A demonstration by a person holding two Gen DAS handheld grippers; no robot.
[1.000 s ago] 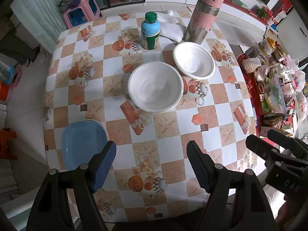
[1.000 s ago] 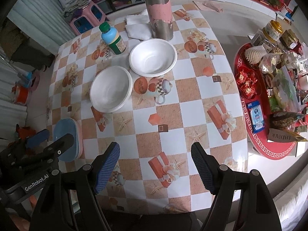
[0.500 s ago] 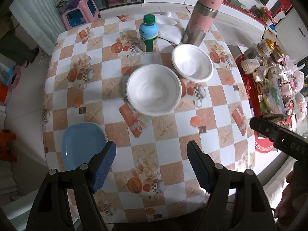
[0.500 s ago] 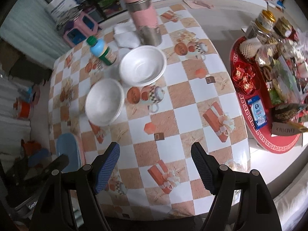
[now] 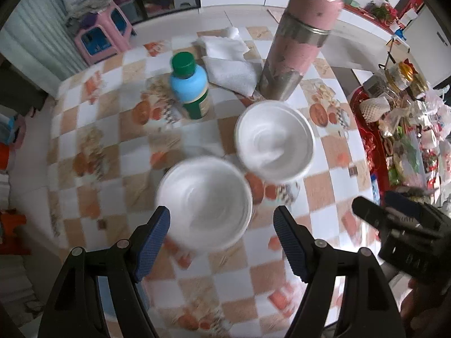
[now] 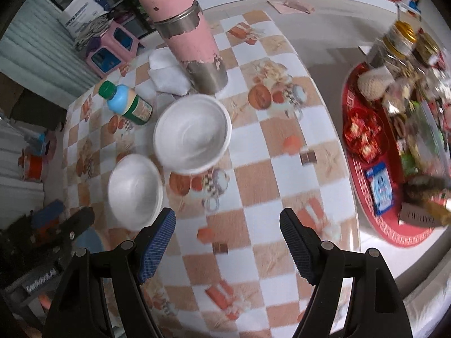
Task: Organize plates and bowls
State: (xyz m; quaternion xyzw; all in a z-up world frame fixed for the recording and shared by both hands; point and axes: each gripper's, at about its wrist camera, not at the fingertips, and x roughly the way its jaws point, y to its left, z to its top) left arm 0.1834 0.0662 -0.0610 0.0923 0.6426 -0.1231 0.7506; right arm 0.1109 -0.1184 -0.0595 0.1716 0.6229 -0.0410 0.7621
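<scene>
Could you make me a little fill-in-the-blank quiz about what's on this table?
1. The two bowls, the nearer bowl and the farther bowl, are both ____ in colour.
2. The bottle has a ____ cap.
3. The tall flask is mostly ____.
4. The left gripper is ____, holding nothing.

Missing words: white; green; pink; open

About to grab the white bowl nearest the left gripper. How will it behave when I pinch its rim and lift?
The near white bowl looks like thin foam, so it is probably very light and may slide if nudged. Its thin rim could flex or dent under a hard pinch. The left gripper is open, with nothing in it, so close gently.
</scene>
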